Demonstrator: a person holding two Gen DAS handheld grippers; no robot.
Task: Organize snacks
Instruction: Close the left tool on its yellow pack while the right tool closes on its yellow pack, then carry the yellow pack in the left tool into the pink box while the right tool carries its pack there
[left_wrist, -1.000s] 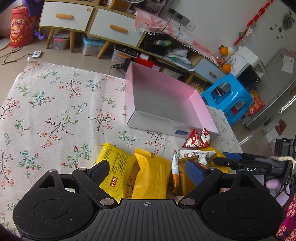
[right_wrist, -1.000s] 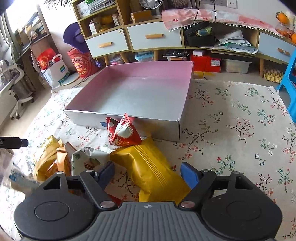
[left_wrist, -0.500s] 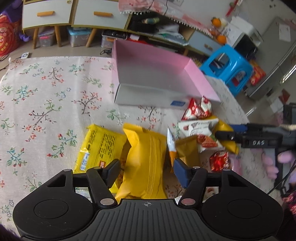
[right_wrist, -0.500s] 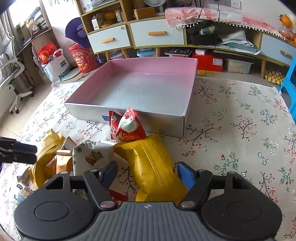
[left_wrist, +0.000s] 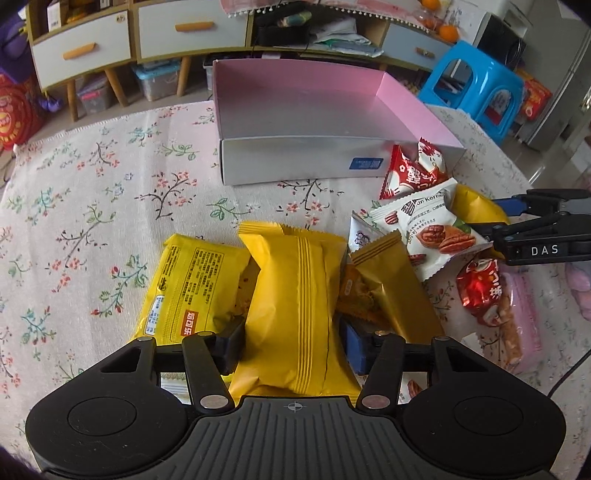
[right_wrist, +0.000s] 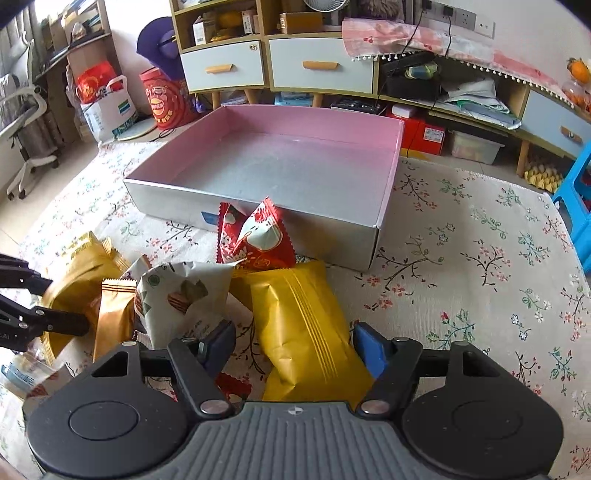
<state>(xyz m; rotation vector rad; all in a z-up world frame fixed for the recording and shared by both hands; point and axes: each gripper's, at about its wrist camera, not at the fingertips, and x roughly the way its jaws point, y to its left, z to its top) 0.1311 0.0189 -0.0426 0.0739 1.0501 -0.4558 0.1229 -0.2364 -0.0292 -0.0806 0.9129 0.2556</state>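
Observation:
My left gripper (left_wrist: 293, 343) straddles a plain yellow packet (left_wrist: 295, 295) lying on the flowered cloth. Its jaws are closing and both pads touch the packet's sides. My right gripper (right_wrist: 295, 341) stands over a second yellow packet (right_wrist: 306, 325). Those jaws are closing too: the right pad meets the packet, the left pad is apart from it. Each gripper shows in the other view, the right gripper (left_wrist: 495, 218) and the left gripper (right_wrist: 59, 304). Behind the pile sits an empty pink-lined silver box (left_wrist: 295, 162) (right_wrist: 177, 203).
Loose snacks lie between the grippers: a printed yellow packet (left_wrist: 192, 284), a gold packet (left_wrist: 391, 288), a white nut packet (left_wrist: 428, 229), a red packet (right_wrist: 255, 240) against the box. A blue stool (left_wrist: 476, 85) and drawer cabinets (right_wrist: 321, 70) stand beyond the table.
My left gripper came down and forward onto the plain yellow packet, rolled, and its jaws narrowed around it. The right gripper's jaws narrowed a little; it barely moved.

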